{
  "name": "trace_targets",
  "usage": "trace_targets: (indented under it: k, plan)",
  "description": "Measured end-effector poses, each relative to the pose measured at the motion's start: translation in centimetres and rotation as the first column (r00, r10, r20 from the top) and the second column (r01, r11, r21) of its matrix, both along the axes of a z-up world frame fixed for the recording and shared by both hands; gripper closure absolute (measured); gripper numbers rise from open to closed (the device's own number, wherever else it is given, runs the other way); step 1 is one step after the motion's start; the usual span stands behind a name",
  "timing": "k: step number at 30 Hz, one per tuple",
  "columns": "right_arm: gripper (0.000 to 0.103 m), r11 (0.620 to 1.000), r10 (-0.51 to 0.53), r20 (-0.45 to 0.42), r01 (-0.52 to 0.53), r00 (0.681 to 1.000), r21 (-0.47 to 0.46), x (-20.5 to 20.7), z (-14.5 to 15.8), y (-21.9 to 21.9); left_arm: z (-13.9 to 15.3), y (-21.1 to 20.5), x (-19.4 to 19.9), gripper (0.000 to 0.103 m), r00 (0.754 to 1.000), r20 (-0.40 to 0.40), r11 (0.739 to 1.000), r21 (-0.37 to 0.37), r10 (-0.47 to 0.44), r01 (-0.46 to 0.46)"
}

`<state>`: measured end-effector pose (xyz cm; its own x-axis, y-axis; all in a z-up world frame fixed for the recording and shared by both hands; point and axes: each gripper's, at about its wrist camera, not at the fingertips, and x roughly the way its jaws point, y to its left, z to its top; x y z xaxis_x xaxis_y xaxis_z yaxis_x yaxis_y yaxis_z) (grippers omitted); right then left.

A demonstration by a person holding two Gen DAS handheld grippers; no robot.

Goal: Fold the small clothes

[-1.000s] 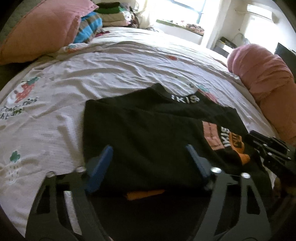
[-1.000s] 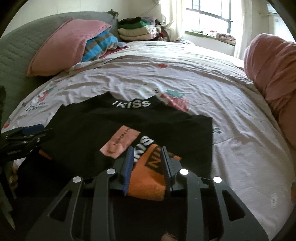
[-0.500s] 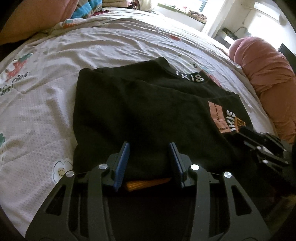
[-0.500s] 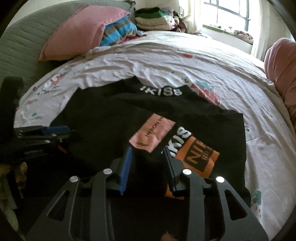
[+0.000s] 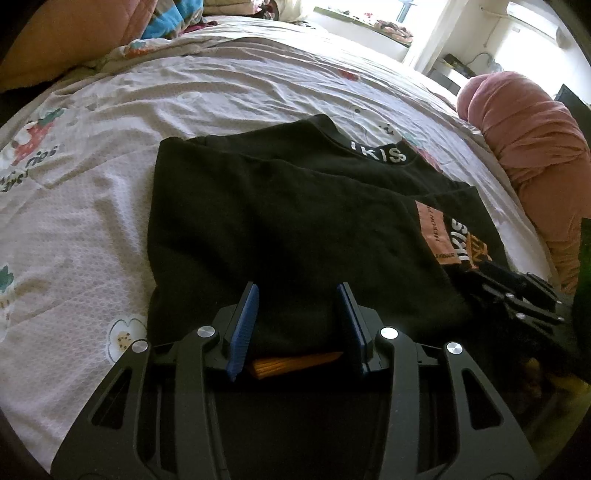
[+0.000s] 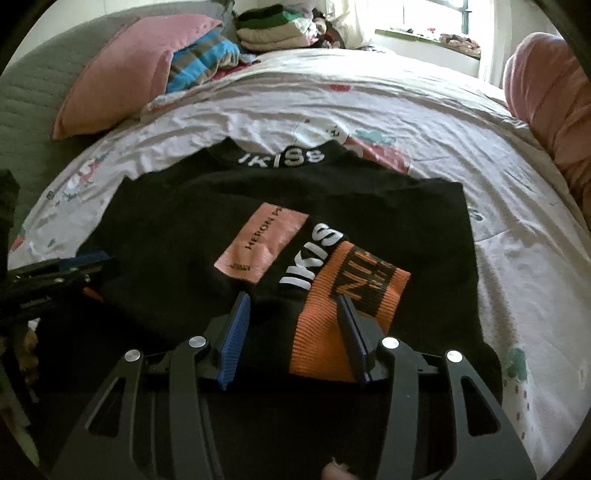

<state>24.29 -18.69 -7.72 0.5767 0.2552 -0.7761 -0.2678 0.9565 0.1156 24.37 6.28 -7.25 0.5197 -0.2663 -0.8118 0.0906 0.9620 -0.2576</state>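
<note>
Black cloth fills the middle of both views: a small sweatshirt (image 6: 192, 236) lies folded on the bed (image 6: 369, 110), collar lettering away from the cameras, its near hem lost under the gripper bodies. An orange ribbed cuff (image 6: 332, 325) lies on its right part, beside a pink patch (image 6: 262, 243) whose small print is barely readable. The right gripper (image 6: 291, 332) has just been widening its jaws; they stand apart over cuff and black cloth, and the pads do not seem to press. The left gripper (image 5: 297, 325) has its jaws part closed about a hump of black cloth at the near edge, an orange sliver (image 5: 295, 363) below; whether the pads pinch it I cannot tell. A pink pillow (image 6: 129, 70) and stacked clothes (image 6: 273, 29) sit far back, blurred.
</note>
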Motion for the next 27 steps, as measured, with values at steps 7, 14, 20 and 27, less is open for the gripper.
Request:
trace_targets:
  k: [7,14,20,27]
  plan:
    - [0.04,0.999,-0.031,0.029,0.03,0.999,0.045,-1.0,1.3,-1.1,0.4,0.0,-0.3,0.066,1.0,0.008,1.0,0.015,-0.002,0.002]
    - [0.02,0.997,-0.038,0.042,0.035,0.998,0.064,-1.5,2.0,-1.3,0.9,-0.1,-0.5,0.06,1.0,0.013,1.0,0.004,0.002,-0.002]
    - [0.009,0.998,-0.045,0.056,0.042,0.997,0.056,-1.8,2.4,-1.1,1.5,-0.2,-0.9,0.045,1.0,0.025,1.0,-0.004,0.004,-0.003]
    - [0.006,0.998,-0.047,0.08,0.043,0.996,0.053,-2.2,3.2,-1.2,2.4,0.2,-1.4,0.022,0.998,0.052,0.999,0.017,0.037,-0.038]
